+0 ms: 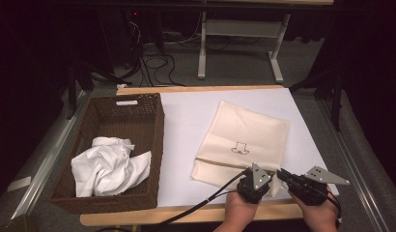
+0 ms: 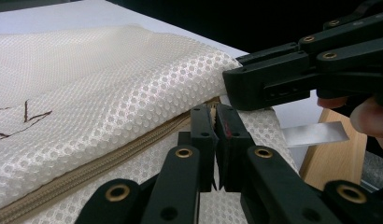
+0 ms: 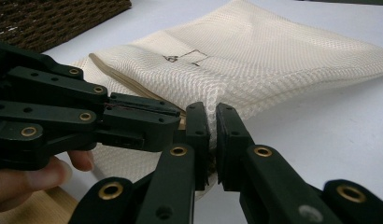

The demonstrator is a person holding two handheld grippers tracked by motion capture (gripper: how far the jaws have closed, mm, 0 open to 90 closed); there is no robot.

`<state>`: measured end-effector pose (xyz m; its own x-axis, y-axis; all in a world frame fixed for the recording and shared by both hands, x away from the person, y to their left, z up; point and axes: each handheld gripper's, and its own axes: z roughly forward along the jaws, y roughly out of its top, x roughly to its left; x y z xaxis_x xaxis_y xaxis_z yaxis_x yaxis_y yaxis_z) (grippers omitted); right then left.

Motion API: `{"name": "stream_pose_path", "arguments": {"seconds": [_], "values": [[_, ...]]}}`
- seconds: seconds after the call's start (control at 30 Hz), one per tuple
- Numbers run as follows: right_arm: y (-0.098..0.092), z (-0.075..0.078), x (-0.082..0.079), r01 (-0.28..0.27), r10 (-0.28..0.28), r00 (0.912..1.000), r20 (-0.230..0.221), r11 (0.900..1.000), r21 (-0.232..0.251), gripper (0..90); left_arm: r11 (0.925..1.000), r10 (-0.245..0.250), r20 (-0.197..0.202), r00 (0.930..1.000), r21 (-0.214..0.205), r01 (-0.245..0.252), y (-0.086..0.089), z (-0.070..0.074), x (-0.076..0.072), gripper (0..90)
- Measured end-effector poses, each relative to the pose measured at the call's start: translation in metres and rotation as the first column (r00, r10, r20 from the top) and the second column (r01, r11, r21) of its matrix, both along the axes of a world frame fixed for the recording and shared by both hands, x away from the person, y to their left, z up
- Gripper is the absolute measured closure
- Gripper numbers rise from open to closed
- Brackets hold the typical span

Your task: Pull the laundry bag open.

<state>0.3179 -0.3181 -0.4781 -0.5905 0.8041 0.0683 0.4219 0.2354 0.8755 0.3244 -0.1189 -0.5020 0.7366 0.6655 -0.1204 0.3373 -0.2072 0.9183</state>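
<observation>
A cream mesh bag [image 1: 239, 130] with a small dark print lies flat on the white table cover [image 1: 186, 111]. Its zipper [image 2: 110, 161] runs along the near edge. My left gripper [image 2: 214, 122] is shut right at the zipper's end by the bag's near right corner; what exactly it pinches is hidden between the jaws. My right gripper [image 3: 213, 122] is shut on the mesh at the same corner. The two meet tip to tip, the left gripper [image 1: 272, 174] beside the right gripper [image 1: 281, 174]. Each shows in the other's view: right gripper [image 2: 234, 91], left gripper [image 3: 178, 122].
A brown wicker basket [image 1: 157, 125] stands at the table's left with a crumpled white cloth [image 1: 109, 166] inside. The table's wooden front edge [image 1: 186, 215] lies just behind both hands. Cables and a white desk frame [image 1: 239, 29] are on the floor beyond the table.
</observation>
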Motion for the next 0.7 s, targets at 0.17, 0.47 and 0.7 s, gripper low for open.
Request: {"name": "stream_pose_path", "arguments": {"seconds": [0.17,0.47,0.7], "values": [[-0.0002,0.0003,-0.0001,-0.004,0.004,1.0000,0.003,1.0000,0.003,86.3,1.0000,-0.001,0.001,1.0000,0.001,0.001,0.0006,0.0006,0.0001,87.2],[-0.0001,0.0010,-0.0011,-0.004,0.004,1.0000,0.003,0.9999,0.014,86.3,0.9998,-0.003,-0.005,1.0000,-0.018,0.003,0.0034,0.0002,-0.0023,87.4],[-0.0001,-0.0005,-0.0008,0.001,-0.001,1.0000,-0.008,0.9998,0.019,84.6,0.9997,0.008,-0.016,0.9998,-0.025,-0.008,0.0010,0.0008,-0.0037,87.4]]}}
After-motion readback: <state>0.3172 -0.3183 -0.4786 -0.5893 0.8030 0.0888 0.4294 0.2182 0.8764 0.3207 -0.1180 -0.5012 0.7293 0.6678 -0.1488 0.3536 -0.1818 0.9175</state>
